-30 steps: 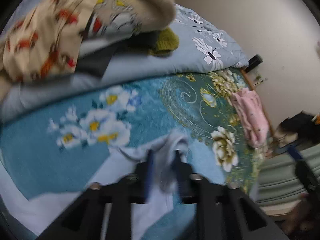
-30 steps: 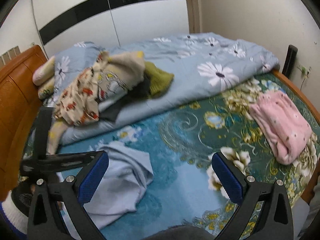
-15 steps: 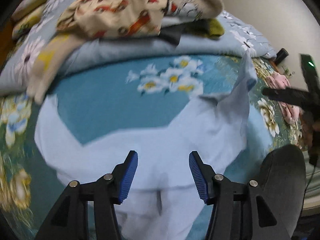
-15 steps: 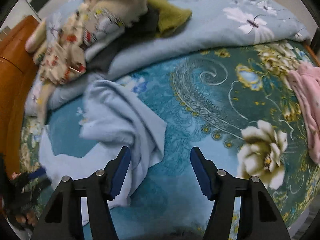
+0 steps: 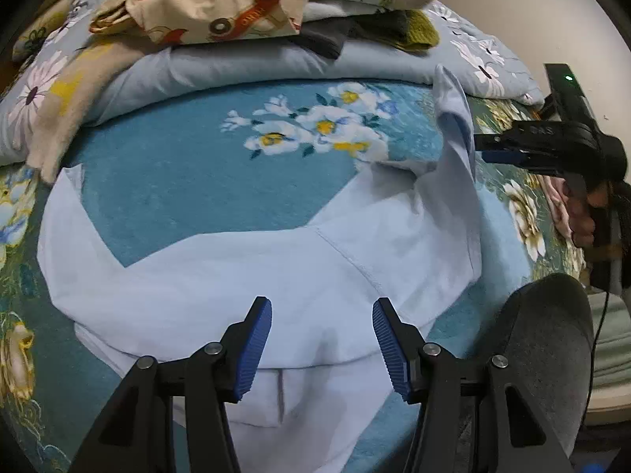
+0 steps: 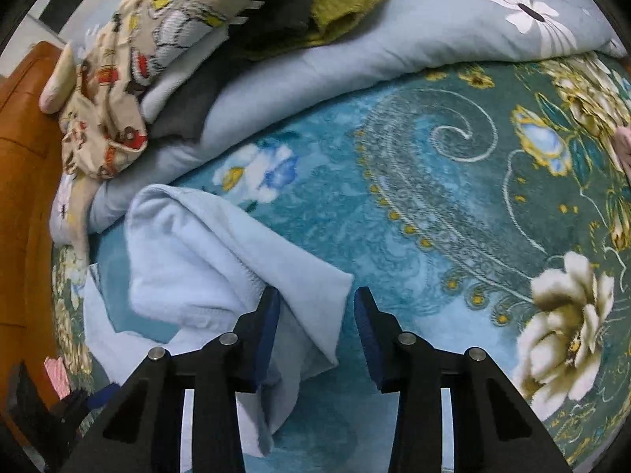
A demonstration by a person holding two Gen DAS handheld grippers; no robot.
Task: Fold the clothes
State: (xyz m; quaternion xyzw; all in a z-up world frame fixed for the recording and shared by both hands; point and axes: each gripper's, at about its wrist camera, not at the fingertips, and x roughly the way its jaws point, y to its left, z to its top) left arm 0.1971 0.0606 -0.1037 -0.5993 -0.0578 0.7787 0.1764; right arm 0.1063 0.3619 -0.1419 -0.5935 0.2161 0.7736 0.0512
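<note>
Left fingers [image 5: 321,349] spread over pale blue garment [image 5: 236,276], right fingers [image 6: 315,331] closing astride its folded edge.

— What can't you make out from here?
— My left fingers [image 5: 256,351] hide part of the pale blue garment [image 5: 236,276]; its lower end runs off the frame.
— And right?
— The pink cloth [image 6: 625,146] is cut by the edge.

A soft, matt pale-blue cloth garment [image 5: 244,276] is lying on a plush, velvety teal blanket [image 6: 434,205]. The gripper pads [image 5: 256,349] are showing ribbed blue rubber on matt black plastic. The headboard [image 6: 23,181] is gleaming as polished wood.
</note>
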